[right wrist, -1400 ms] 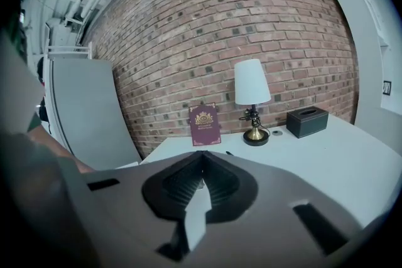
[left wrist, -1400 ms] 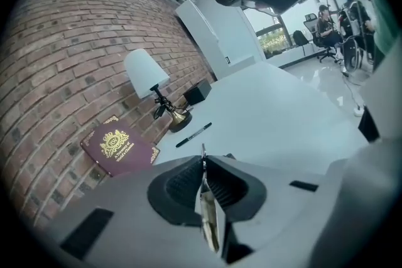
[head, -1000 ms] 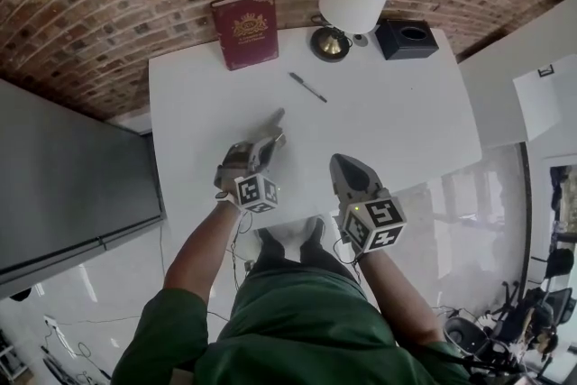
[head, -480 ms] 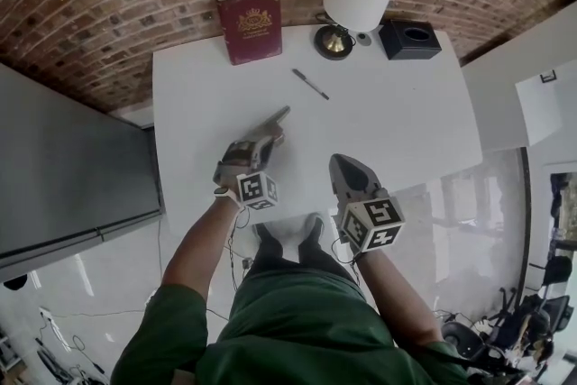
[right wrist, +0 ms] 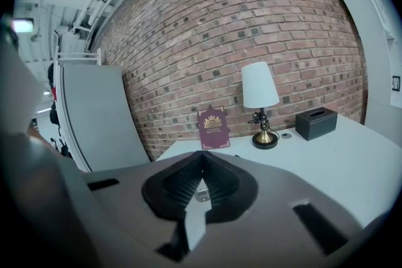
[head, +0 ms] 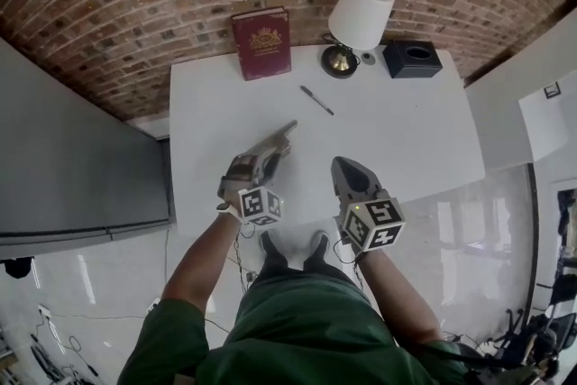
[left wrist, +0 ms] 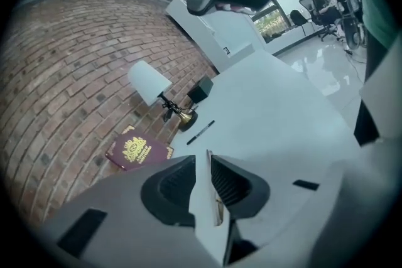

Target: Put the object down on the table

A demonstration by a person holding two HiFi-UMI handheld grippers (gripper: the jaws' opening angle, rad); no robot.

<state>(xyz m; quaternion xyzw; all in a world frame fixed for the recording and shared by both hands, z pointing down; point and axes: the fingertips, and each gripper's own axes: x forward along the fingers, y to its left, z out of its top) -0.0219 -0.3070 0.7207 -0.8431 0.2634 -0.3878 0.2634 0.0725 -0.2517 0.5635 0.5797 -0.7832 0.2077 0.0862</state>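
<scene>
My left gripper (head: 273,147) hovers over the near left part of the white table (head: 406,131). It is shut on a thin flat pale object (head: 287,131) that pokes out past the fingertips toward the table's middle. The left gripper view shows the object (left wrist: 211,198) edge-on between the two dark pads, with the left gripper (left wrist: 207,167) pointing at the table's far side. My right gripper (head: 346,169) is held over the near edge, a little right of the left one. Seen in its own view, the right gripper (right wrist: 201,167) is shut and holds nothing.
At the back of the table a maroon book (head: 262,43) leans against the brick wall, with a white-shaded lamp (head: 359,13) and a black tissue box (head: 412,59) to its right. A pen (head: 316,100) lies in front of the lamp. A grey panel (head: 72,167) stands left.
The head view has shifted a little, so the table sits lower and further right in frame. Both grippers keep nearly the same place over the table, the left still holding the flat object.
</scene>
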